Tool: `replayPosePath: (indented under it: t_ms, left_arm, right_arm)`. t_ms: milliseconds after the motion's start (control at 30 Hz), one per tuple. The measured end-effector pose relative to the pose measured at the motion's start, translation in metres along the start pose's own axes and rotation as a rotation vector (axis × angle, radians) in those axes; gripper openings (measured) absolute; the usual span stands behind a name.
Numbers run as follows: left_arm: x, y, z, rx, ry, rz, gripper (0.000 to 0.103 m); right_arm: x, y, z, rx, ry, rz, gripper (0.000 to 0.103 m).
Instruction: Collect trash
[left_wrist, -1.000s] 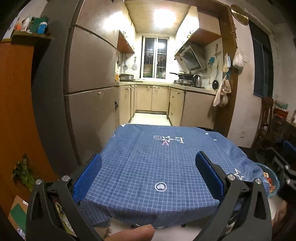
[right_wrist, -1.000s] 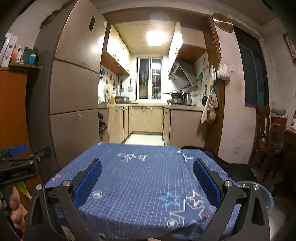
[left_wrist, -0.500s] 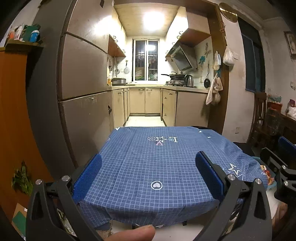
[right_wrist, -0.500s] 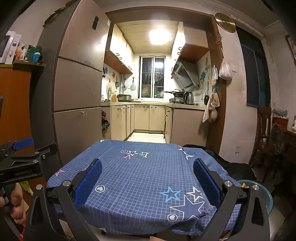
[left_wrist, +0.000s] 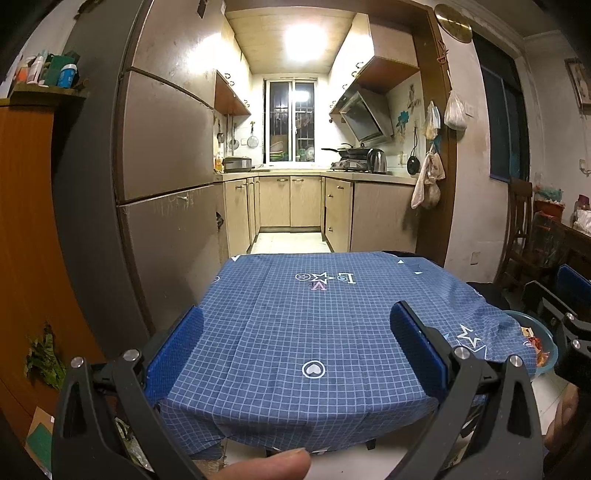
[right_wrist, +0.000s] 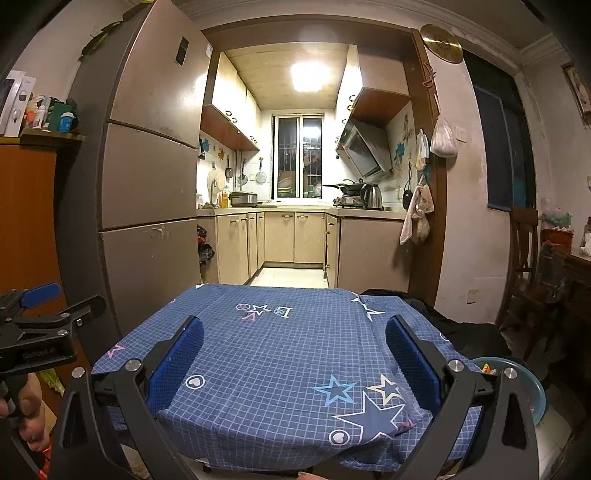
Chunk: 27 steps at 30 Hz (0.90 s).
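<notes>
Rising a little since a second ago, both tongs, left (left_wrist: 295, 343) and right (right_wrist: 293, 350), gape empty above the bare tablecloth (left_wrist: 314, 332); collecting hasn't begun

One table (left_wrist: 314, 332) under blue checked cloth, two tools – left (left_wrist: 295, 350), right (right_wrist: 293, 354) – one teal basin (right_wrist: 535, 391), one fridge (left_wrist: 166, 166)

A blue checked cloth (left_wrist: 317, 332) covers the table (left_wrist: 369, 444).

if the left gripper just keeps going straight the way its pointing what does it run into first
Probably the blue checked tablecloth on the table. The open left gripper points across it, empty. Nothing shows on the cloth in its line; how low the gripper sits is unclear, so it might skim over toward the kitchen cabinets.
</notes>
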<state>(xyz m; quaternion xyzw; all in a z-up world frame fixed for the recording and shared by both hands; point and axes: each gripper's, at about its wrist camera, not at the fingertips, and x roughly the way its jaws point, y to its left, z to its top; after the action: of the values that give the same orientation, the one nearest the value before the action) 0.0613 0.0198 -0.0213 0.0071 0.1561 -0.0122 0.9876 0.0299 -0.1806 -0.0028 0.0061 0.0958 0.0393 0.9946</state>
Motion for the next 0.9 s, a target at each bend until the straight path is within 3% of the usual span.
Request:
replayPosePath:
  t_ms: [900]
  left_arm:
    - [-0.0009, -0.0009, -0.0006, -0.002, -0.006, 0.007, 0.098]
  right_arm:
    - [-0.0009, -0.0078, -0.0006, 0.012, 0.011, 0.008, 0.098]
